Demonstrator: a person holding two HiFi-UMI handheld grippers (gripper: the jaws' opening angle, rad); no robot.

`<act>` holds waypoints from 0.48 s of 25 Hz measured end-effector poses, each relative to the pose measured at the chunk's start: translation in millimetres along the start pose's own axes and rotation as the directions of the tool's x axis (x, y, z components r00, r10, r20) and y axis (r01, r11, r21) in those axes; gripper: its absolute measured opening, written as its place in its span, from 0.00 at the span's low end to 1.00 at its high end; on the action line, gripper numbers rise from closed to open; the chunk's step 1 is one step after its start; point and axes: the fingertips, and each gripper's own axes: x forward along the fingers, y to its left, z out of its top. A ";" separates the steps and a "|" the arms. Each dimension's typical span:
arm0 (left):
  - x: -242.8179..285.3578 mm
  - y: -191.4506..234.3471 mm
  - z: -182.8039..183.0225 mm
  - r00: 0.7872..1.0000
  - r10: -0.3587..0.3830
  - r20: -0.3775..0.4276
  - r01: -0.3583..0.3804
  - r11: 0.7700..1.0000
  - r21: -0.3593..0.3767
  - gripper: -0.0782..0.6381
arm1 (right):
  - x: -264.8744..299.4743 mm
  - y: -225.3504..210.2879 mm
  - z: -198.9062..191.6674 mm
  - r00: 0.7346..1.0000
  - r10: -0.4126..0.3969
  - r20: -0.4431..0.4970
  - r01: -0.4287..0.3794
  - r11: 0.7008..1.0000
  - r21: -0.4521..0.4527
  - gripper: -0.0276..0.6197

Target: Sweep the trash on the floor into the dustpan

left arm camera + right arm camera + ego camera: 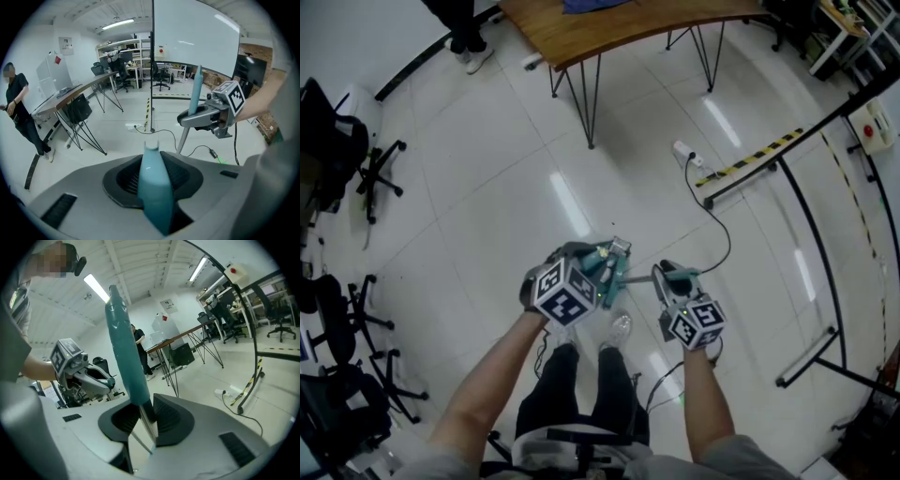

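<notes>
Teal handle (123, 343) between jaws of right tool (143, 425)

My arms reach forward.
Left hand-held gripper (605, 262) clamps a teal handle (154, 187); right hand-held gripper (667, 275) a teal pole grip (125, 352).

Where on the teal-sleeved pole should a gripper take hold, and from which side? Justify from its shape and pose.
Grip the pole at the lower end of its teal sleeve, just above the bare metal shaft, coming from the side with jaws across it. It is slim, round and stands near upright; the right gripper holds it so.
</notes>
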 end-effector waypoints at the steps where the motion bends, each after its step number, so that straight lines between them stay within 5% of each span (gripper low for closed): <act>1: -1.3 1.7 -2.4 1.000 0.000 0.002 0.000 1.000 -0.001 0.27 | 3.0 8.3 -1.5 1.000 0.026 -0.002 -0.026 1.000 0.016 0.17; 4: -5.7 6.7 -10.5 1.000 -0.001 0.005 0.001 1.000 0.004 0.27 | 7.1 32.0 -1.2 0.997 0.080 -0.006 -0.079 0.996 0.030 0.17; 12: -23.2 25.0 -40.3 1.000 0.031 -0.005 -0.031 0.998 -0.060 0.27 | 7.8 58.5 63.4 0.990 0.135 0.039 -0.128 0.982 -0.142 0.16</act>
